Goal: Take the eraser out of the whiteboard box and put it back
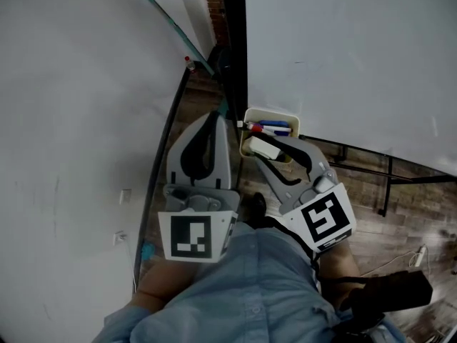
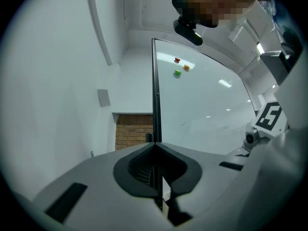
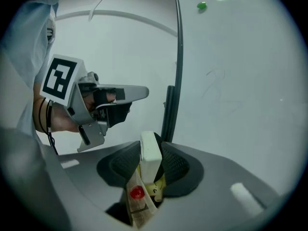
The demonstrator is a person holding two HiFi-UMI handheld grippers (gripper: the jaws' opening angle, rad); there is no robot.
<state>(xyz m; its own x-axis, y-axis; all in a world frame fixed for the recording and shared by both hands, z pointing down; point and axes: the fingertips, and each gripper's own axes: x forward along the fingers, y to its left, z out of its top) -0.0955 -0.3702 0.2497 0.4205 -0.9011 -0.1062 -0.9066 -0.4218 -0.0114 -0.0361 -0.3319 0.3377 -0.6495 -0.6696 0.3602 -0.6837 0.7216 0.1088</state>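
**Head view.** The left gripper (image 1: 216,116) reaches forward beside the black frame post (image 1: 233,48) of the whiteboard (image 1: 350,56). Its jaws are pressed together with nothing between them. The right gripper (image 1: 263,152) points at the whiteboard box (image 1: 287,113), a pale open tray at the foot of the board. Its jaws are clamped on the white eraser (image 1: 258,147), which sits at the near rim of the box, above its contents. Blue and red markers (image 1: 275,128) lie inside the box. A plank floor (image 1: 403,206) shows below, and a light blue sleeve (image 1: 243,284) fills the lower edge.

**Left gripper view.** The left gripper (image 2: 155,147) has its jaws closed on each other, tips meeting and nothing held. The frame post (image 2: 156,90) rises directly ahead, with the whiteboard (image 2: 207,109) to its right. The board carries red, orange and green magnets (image 2: 177,72). A strip of brick wall (image 2: 132,129) shows to the left of the post. The marker cube (image 2: 270,117) of the right gripper is at the right edge.

**Right gripper view.** The right gripper (image 3: 150,147) grasps the eraser (image 3: 150,159) upright, with a ribbed pad against each of its long sides. Under the jaws, part of the whiteboard box (image 3: 140,214) and a red marker cap (image 3: 137,192) are visible. The left gripper (image 3: 137,93) is level at the left, with its jaws together.
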